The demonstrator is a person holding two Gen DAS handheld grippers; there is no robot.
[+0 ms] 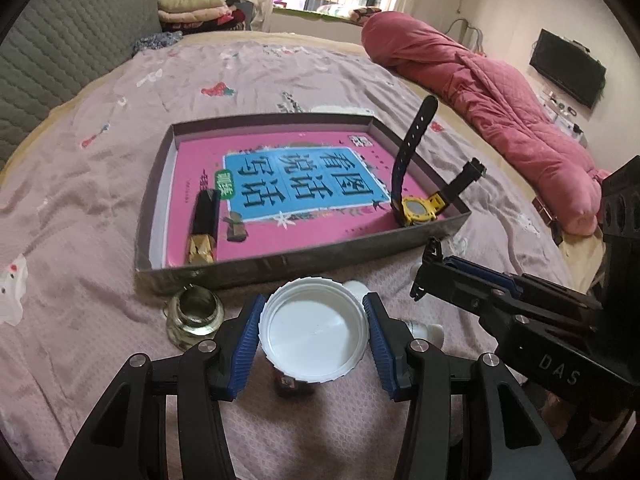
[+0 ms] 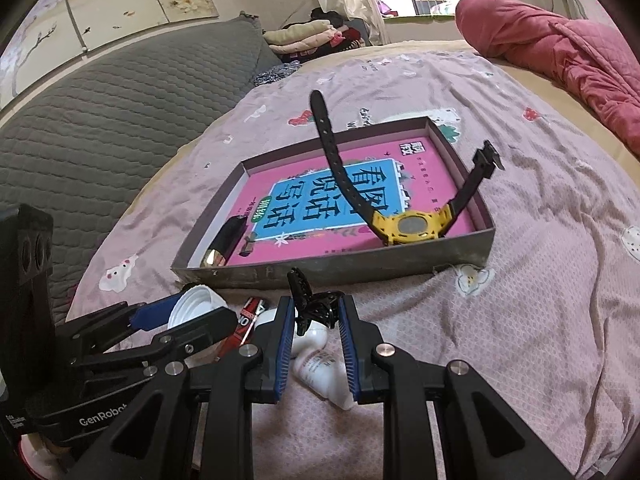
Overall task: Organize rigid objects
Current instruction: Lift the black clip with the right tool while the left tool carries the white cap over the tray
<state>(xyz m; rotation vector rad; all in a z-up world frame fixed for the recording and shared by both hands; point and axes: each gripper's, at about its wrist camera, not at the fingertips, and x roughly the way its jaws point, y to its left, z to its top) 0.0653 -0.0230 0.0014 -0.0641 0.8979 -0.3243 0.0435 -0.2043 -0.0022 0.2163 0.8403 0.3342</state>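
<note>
**Both tongs loaded, tray ahead on the bed**

Left wrist view: my left tongs [image 1: 314, 336] stand about half open, their blue pads pressed on the rim of a white lid [image 1: 316, 330]. Beyond it, the shallow tray [image 1: 248, 272] lies on the bed [image 1: 80, 184], a pink book [image 1: 280, 216] lining its floor. I note a yellow watch [image 1: 420, 210] in the tray's near right corner and a black-and-gold tube [image 1: 204, 228] in its near left. A glass jar [image 1: 195, 316] sits just outside the near wall.

Right wrist view: my right tongs [image 2: 314, 344] are narrowly parted, clamped on a black hair clip [image 2: 316, 304]. A white tube [image 2: 324, 372] lies on the bed beneath them.
</note>
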